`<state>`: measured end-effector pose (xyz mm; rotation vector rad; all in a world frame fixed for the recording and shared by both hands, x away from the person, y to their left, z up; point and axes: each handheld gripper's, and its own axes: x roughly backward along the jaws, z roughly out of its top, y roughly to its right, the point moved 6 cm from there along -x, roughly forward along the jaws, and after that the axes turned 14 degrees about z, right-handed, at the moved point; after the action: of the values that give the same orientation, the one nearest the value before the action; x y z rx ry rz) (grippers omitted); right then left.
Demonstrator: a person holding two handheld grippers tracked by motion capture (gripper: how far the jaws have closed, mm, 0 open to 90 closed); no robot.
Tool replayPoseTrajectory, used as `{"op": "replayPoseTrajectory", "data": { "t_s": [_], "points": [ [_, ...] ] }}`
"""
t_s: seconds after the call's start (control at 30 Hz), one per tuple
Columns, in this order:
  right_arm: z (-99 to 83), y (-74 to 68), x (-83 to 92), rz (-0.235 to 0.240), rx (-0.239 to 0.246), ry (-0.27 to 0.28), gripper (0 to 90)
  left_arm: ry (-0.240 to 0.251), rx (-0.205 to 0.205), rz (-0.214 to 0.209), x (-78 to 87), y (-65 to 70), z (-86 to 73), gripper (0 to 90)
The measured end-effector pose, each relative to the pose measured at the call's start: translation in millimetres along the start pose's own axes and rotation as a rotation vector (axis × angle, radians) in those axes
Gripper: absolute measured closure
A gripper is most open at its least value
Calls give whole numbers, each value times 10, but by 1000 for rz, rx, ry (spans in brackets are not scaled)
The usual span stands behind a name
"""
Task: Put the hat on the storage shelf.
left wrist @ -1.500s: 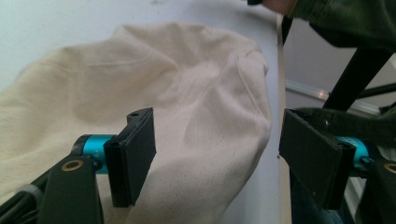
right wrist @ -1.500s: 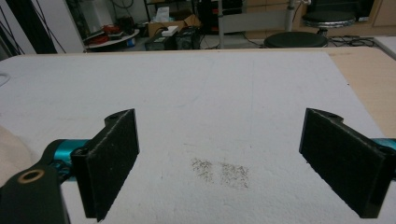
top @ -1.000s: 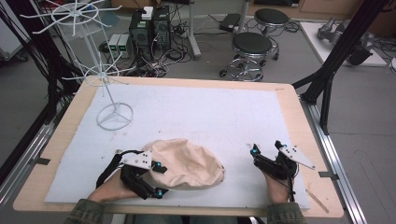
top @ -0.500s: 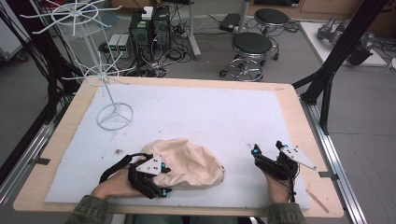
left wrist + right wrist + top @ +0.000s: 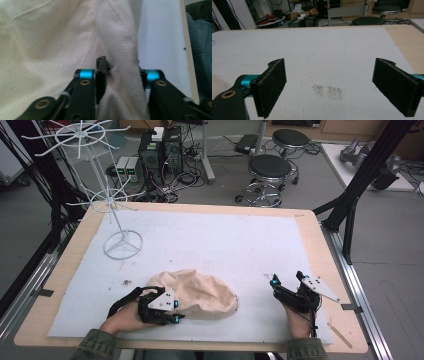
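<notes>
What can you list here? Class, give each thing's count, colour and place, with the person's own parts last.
Cloth: one, cream, near edge of the mat, left of centre.
Rack: one, white wire, far left corner of the mat.
Mat: one, white, covering most of the table.
Table: one, light wood.
Stools: two, black, on the floor beyond the table.
Computers: two, black, on the floor behind the rack.
Left claw: one, black, jaws around a fold of cloth, apart.
Right claw: one, black, open over bare mat at the near right.
</notes>
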<state>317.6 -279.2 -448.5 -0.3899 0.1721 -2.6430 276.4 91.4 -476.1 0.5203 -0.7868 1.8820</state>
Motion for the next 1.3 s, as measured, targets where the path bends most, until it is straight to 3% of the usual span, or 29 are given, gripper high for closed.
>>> {"op": "replayPoseTrajectory", "data": {
  "t_s": [0.07, 0.2, 0.3, 0.57, 0.93, 1.3],
  "points": [
    [1, -1, 0, 1, -1, 1, 111, 7, -14, 37, 20, -14, 4, 774],
    [1, 2, -1, 1, -3, 1, 111, 45, 14, 103, 68, -71, 44, 777],
    [3, 1, 0, 1, -4, 2, 111, 59, 50, 109, 124, -111, 46, 777],
    [7, 2, 7, -1, -2, 7, 111, 65, 62, 161, 153, -146, 60, 776],
    [8, 6, 6, 0, -4, 7, 111, 161, 79, 329, 299, -271, 124, 775],
    [10, 1, 9, 3, -8, 8, 111, 218, 105, 409, 439, -317, 189, 774]
  ]
}}
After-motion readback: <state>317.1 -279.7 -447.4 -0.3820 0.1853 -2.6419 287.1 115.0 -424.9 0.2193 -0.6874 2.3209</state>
